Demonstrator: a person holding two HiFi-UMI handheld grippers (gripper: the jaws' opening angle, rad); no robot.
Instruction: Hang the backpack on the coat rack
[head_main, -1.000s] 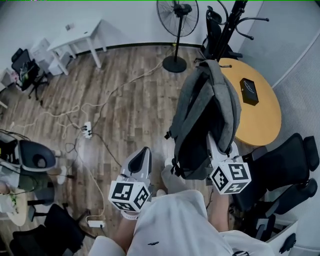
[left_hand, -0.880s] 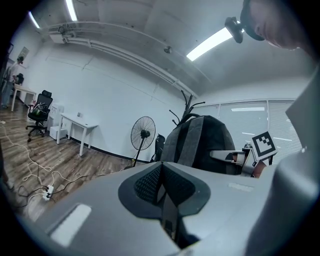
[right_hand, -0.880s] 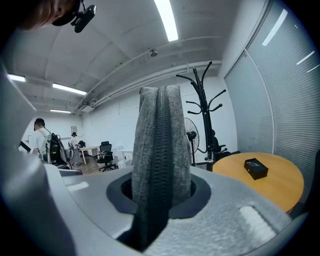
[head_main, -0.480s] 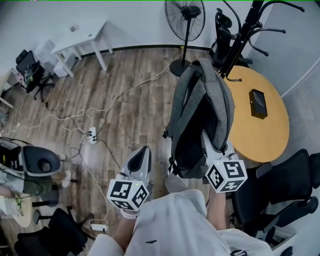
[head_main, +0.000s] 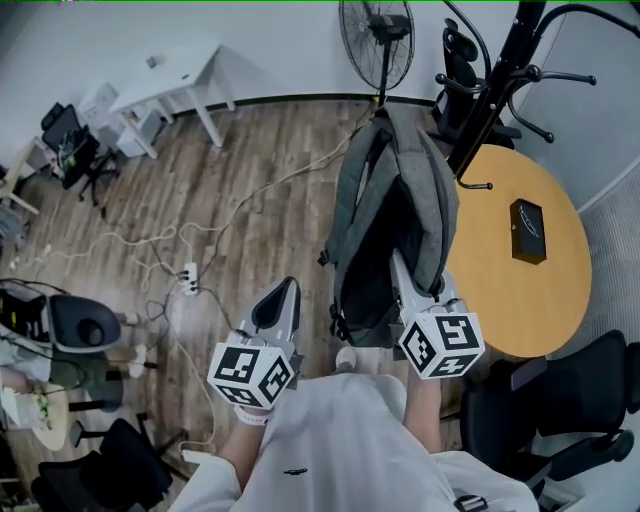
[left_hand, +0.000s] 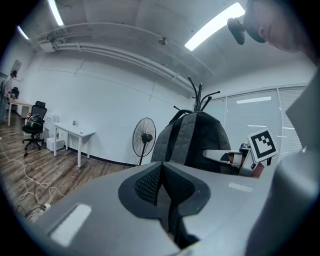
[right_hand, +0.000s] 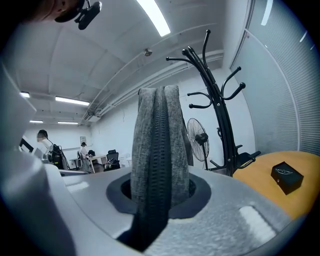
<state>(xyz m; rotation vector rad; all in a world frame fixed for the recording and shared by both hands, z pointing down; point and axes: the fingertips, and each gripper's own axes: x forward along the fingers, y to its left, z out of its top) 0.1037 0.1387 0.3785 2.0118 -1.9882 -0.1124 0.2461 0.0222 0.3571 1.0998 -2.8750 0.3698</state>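
Right hand-held gripper (head_main: 402, 275) pinches the grey backpack (head_main: 390, 220) by a zipped fold, apparently keeping it off the floor near the coat rack (head_main: 500, 90) for hooking (left hand-held gripper (head_main: 283, 300) pressed together, empty).

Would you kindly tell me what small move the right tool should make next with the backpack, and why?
Probably raise the backpack and carry it toward the rack. The right tool is clamped on the grey strap, the backpack hangs short of the rack, beside the table, and the upper hooks look higher than the strap's top.
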